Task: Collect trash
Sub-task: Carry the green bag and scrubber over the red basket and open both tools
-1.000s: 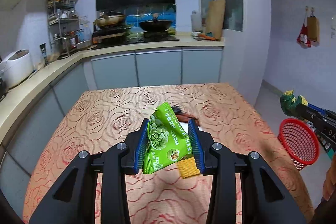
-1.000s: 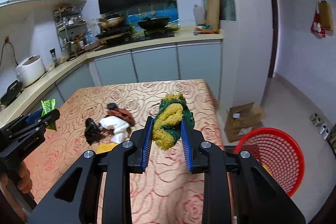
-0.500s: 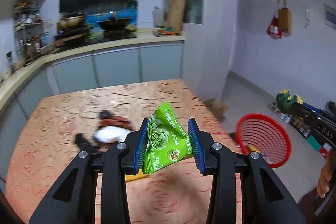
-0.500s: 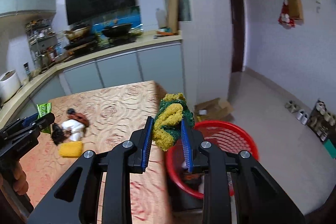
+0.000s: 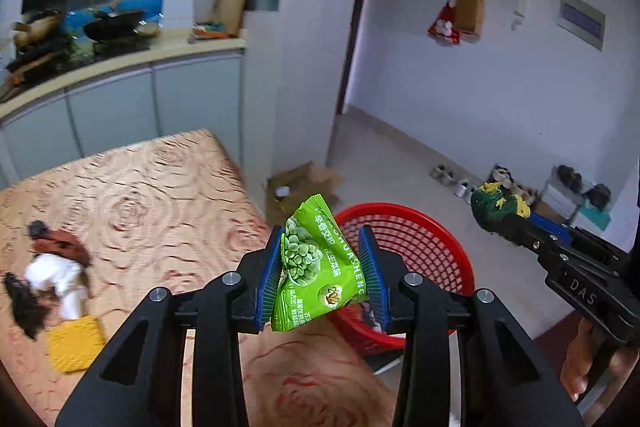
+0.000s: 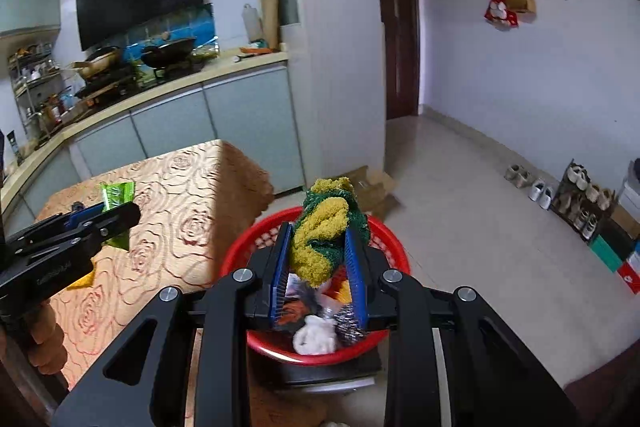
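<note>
Hanging past the table edge [image 6: 240, 163], the right gripper [image 6: 320, 259] is clamped on a yellow-green scrubbing cloth [image 6: 326, 231] directly above the red mesh basket [image 6: 236, 255], open floor beyond. Beside it, the left gripper [image 5: 322, 277] pinches a green pea snack packet [image 5: 320, 263] lettered "HUASHENG". A yellow sponge [image 5: 74, 345] and white wad [image 5: 60, 275] lie on the tablecloth.

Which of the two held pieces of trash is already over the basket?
The yellow-green scrubber in the right gripper hangs over the red basket. The green snack bag in the left gripper sits beside it.
</note>
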The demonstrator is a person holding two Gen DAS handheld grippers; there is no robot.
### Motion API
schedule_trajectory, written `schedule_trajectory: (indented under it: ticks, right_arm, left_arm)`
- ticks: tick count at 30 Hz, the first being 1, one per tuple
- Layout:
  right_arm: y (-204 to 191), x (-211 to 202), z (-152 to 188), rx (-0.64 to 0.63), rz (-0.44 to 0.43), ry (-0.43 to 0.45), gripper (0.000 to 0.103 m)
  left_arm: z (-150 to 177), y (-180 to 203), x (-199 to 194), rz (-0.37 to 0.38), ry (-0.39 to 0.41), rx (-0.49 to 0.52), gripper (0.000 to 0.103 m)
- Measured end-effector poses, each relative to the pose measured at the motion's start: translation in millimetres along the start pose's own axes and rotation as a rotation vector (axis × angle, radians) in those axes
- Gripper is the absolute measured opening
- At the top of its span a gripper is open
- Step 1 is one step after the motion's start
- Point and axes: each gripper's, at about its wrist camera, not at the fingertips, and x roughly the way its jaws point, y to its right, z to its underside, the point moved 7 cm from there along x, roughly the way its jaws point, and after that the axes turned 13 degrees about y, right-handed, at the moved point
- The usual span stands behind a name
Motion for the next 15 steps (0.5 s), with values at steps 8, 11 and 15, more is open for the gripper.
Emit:
schedule_trajectory:
  ticks: [8,11,15]
  right_arm:
    - [21,22,18,0.015,0.027,-0.061,0.026]
    - [23,28,25,0.016,0.029,-0.083,0.026]
    - [21,36,35,0.005,0.020,-0.114,0.026]
  left_arm:
    - [14,27,39,0.042,-0.059,0.035,0.036]
    - [18,34,50,0.050,-0.080,0.046,0.036]
    - [23,42,58,0.069,-0.099,0.064,0.037]
